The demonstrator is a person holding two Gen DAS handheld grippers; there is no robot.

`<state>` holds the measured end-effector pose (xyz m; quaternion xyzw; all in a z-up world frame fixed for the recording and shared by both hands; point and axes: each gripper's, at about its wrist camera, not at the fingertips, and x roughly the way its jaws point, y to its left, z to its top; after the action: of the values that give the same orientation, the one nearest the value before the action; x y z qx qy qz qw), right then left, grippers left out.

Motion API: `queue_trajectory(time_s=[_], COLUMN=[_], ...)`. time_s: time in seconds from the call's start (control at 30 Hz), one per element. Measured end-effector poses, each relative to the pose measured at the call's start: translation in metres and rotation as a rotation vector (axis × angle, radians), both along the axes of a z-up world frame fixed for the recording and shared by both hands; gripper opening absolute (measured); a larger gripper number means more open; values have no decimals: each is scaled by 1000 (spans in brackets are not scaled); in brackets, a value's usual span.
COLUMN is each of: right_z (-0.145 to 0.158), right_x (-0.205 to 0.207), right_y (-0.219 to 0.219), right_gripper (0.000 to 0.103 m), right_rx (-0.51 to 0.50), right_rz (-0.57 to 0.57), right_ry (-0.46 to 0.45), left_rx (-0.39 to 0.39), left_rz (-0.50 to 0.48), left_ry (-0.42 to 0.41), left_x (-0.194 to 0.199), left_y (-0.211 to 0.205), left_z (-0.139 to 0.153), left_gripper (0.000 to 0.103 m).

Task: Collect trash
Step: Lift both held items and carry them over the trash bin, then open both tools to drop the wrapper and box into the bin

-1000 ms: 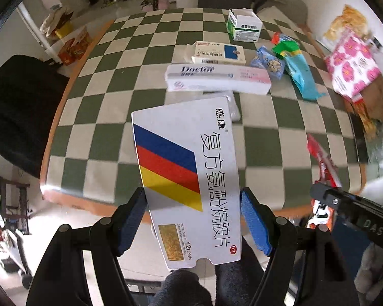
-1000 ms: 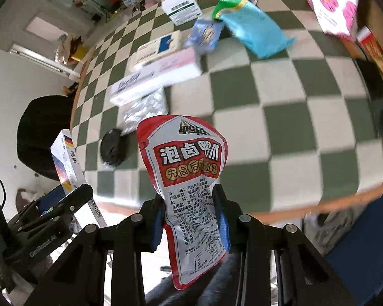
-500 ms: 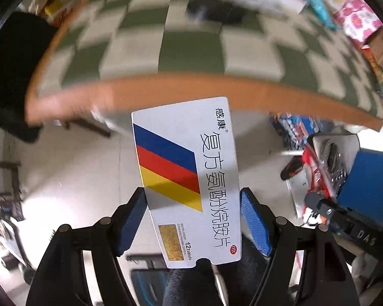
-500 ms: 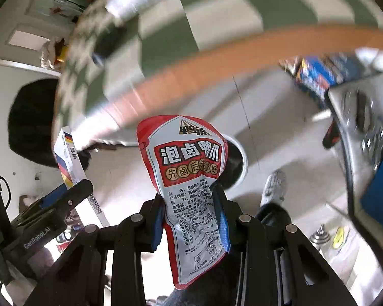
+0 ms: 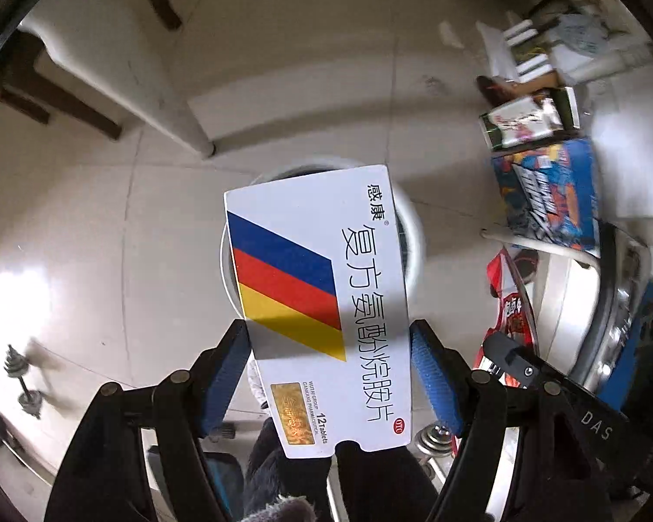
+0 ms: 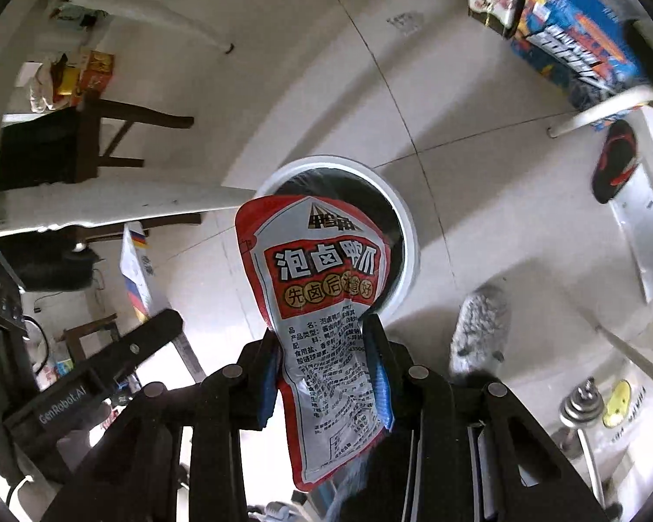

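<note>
Left wrist view: our left gripper [image 5: 328, 374] is pinching the white medicine box [image 5: 322, 304], hanging right over the white-rimmed bin [image 5: 413, 235] on the floor. Right gripper [image 6: 326, 363] is pinching the red snack wrapper [image 6: 322, 287] above the same bin [image 6: 407, 226]. Both pieces are picked up and carried over the bin, neither released yet. We judge that dropping them in is what's left.

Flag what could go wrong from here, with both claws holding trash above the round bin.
1. The medicine box is wide and flat against the white-rimmed bin; dropped off-centre, it might catch the rim and fall on the floor.
2. The left claw and right claw hang close together, so they might collide.
3. The light snack pouch could drift and miss.
</note>
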<state>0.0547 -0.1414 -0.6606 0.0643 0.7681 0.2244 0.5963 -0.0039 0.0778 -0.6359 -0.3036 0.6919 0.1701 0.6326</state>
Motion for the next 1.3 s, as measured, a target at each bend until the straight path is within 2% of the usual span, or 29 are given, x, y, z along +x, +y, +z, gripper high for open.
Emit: queue_trajectory(time_s=[0.07, 0.1, 0.13, 0.17, 0.23, 0.3, 0.43, 0.53, 0.77, 1.0, 1.3], right_z=[-31, -44, -54, -63, -79, -88, -85, -78, -36, 42, 165], right_x=[2, 2, 4, 3, 0, -4, -12, -22, -34, -40, -50], right_y=[12, 19, 24, 28, 38, 45, 50, 50, 42, 34, 27], right_gripper=[41, 43, 45, 49, 83, 103, 103, 103, 103, 103, 103], right_rx=[2, 6, 3, 0, -17, -60, -182, -240, -278, -277, -247], right_rz=[17, 33, 45, 57, 90, 126, 202, 243, 282, 275, 274], right_ry=[8, 17, 19, 19, 13, -14, -115, -149, -179, -198, -230], left_rx=[-9, -1, 18, 41, 82, 126, 221, 263, 268, 273, 262], left_rz=[10, 13, 15, 13, 5, -4, -25, -50, -71, -72, -91], left_ry=[12, 12, 10, 13, 23, 36, 59, 72, 86, 90, 65], left_x=[0, 0, -2, -5, -11, -20, -37, -45, -59, -66, -87], left_y=[8, 12, 16, 21, 26, 31, 33, 27, 17, 10, -1], left_z=[-20, -26, -31, -33, -36, -36, -25, -11, 33, 93, 200], left_gripper=[75, 83, 97, 103, 103, 103, 103, 103, 103, 103, 103])
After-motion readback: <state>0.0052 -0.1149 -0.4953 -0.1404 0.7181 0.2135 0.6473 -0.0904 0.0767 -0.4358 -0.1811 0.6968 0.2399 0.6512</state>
